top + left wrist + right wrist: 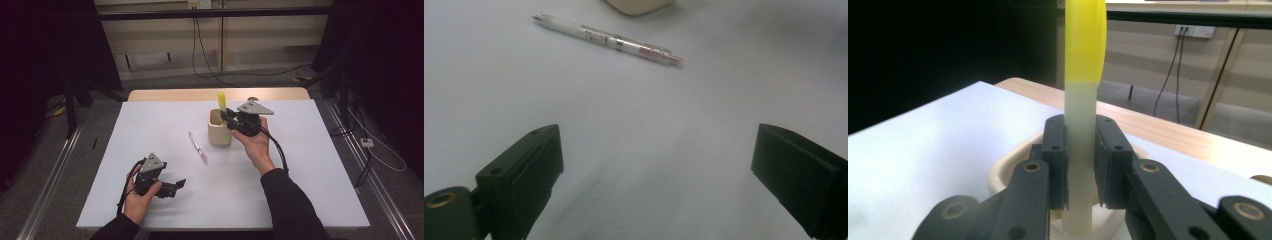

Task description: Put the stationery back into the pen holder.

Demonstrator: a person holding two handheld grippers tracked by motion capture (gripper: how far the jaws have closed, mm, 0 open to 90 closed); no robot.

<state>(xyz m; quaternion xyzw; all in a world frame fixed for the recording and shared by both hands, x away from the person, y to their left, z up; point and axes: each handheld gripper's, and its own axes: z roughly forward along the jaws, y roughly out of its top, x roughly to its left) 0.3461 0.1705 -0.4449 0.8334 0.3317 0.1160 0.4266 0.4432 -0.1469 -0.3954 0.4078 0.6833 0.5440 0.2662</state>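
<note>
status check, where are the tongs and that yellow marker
Right tongs shut on yellow-capped white marker, upright over beige cup. Left tongs open, idle. White pen on table, clear.

Yellow-capped pale marker [1081, 125] standing upright, clamped between the right gripper [1081, 165] pads, its lower end down inside the cream holder cup [218, 134], yellow cap poking up above the rim, cup upright mid-surface
</note>
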